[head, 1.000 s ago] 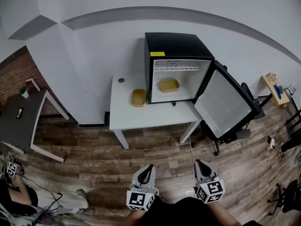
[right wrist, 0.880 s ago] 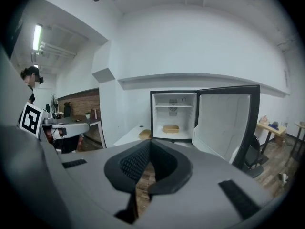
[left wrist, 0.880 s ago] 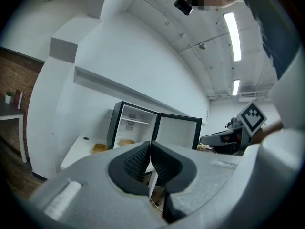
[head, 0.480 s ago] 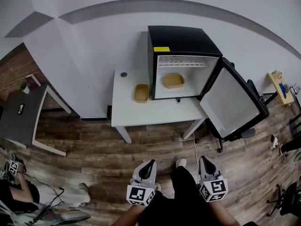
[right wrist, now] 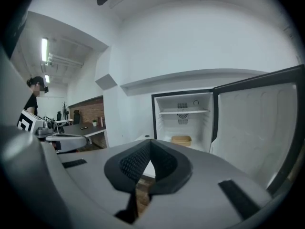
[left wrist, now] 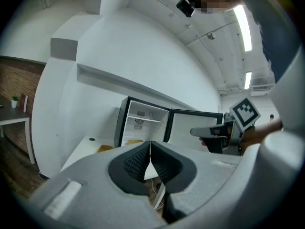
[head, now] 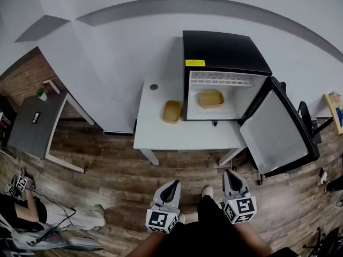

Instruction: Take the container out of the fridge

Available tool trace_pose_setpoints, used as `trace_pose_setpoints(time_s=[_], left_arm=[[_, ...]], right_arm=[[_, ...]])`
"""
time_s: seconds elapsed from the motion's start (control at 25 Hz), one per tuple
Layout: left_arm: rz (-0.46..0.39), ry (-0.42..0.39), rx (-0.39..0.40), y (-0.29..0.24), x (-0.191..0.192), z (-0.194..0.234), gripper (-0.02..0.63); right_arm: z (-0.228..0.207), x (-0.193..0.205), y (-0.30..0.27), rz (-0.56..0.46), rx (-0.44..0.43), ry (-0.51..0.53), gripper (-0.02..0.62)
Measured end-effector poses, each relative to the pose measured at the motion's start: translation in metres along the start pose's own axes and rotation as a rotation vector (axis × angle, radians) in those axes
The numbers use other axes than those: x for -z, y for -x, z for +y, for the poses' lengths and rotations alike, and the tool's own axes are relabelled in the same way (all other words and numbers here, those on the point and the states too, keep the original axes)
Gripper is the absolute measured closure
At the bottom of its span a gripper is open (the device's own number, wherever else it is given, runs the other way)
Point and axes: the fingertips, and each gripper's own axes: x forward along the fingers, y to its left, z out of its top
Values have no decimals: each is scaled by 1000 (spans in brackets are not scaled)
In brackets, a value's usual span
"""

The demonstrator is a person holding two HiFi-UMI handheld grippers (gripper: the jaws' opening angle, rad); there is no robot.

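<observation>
Head view is showing the approach under way. Against the frames of the last second, the fridge (head: 225, 52) and the white bench (head: 182, 138) carrying it are standing larger and further to the right, so we are walking toward them. The fridge door (head: 278, 138) is hanging fully open to the right, as before. The container (head: 210, 98) is resting on the floor of the fridge compartment, below the wire shelf (head: 220, 78), in the same place as before. A second tan container (head: 172, 111) is lying on the bench just beside the fridge's left wall; we are judging it to be no part of this step.

The left claw (head: 172, 184) is clenched, pads meeting, with nothing between them. The right claw (head: 230, 173) is likewise clenched and empty. Both are pointing forward and are well apart from the fridge.

For the task, this means we are only in the approach phase, and no reach is beginning yet. We are expecting that one claw must release before entering the compartment. The open door is leaving the way in unobstructed.
</observation>
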Motion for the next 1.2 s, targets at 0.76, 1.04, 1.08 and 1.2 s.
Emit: trace_pose_setpoints(time_s=[0.76, 1.04, 1.08, 1.2], left_arm=[[89, -45, 44, -242, -12, -38, 589], [123, -32, 117, -264, -6, -27, 589], [132, -34, 136, -267, -4, -25, 589], [162, -69, 187, -272, 4, -18, 589]], right_arm=[[-159, -20, -95, 56, -70, -42, 598], [-156, -37, -114, 44, -73, 1, 598], [-157, -40, -116, 44, -62, 2, 598], [-156, -44, -119, 45, -23, -11, 598]])
